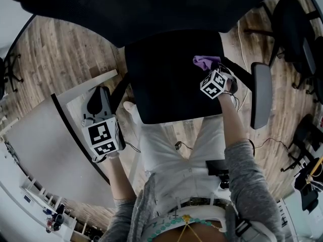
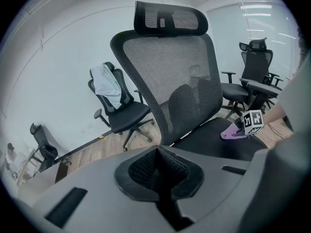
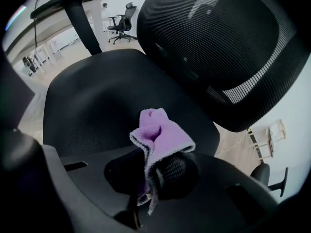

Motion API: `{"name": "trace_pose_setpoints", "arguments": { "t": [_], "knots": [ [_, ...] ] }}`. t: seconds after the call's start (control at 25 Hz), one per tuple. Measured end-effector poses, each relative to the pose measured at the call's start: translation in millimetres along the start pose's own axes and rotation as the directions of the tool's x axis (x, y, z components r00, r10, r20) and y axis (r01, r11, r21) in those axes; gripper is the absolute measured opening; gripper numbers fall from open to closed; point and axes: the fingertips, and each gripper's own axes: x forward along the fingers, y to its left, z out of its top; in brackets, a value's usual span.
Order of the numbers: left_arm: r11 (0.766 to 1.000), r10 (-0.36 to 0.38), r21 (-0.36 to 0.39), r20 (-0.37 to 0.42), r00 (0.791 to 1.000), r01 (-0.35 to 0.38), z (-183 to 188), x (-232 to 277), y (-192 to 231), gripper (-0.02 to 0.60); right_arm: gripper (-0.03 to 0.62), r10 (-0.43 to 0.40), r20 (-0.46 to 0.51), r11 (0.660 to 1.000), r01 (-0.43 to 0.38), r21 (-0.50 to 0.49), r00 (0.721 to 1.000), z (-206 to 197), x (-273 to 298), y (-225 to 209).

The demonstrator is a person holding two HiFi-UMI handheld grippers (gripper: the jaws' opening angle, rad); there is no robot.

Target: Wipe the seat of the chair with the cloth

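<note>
The right claw [image 3: 154, 174] is pinching the purple cloth [image 3: 163, 135] just above the seat [image 3: 97, 101], near its far right corner. Lots of bare seat is lying to the left. The left claw [image 2: 158, 171] is sitting pressed together, empty, off the seat's left edge.

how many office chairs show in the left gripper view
4: the mesh-backed chair at centre, a chair with white fabric behind it at left, a small chair far left, a chair by the blinds at right. Others may be hidden.
</note>
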Motion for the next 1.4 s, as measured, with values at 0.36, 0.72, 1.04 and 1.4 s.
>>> {"name": "trace_pose_setpoints", "arguments": {
  "t": [0.36, 0.72, 1.04, 1.4],
  "knots": [
    [1.000, -0.004, -0.007, 0.002, 1.000, 0.004, -1, 0, 1, 0.010, 0.048, -0.021, -0.029, 0.999, 0.022, 0.035, 0.999, -19, -8, -8],
    [1.000, 0.003, 0.005, 0.004, 1.000, -0.003, -1, 1, 2, 0.009, 0.048, -0.015, -0.054, 0.996, 0.019, 0.089, 0.998, -35, -13, -13],
    [1.000, 0.003, 0.003, 0.004, 1.000, -0.003, 0, 1, 0, 0.011, 0.048, 0.030, -0.065, 0.989, -0.020, 0.144, 0.997, -38, -8, -15],
    [1.000, -0.003, -0.007, 0.005, 1.000, 0.003, 2, 2, 0, 0.010, 0.048, 0.043, -0.066, 0.980, -0.029, 0.199, 0.997, -39, -3, -15]
  ]
}}
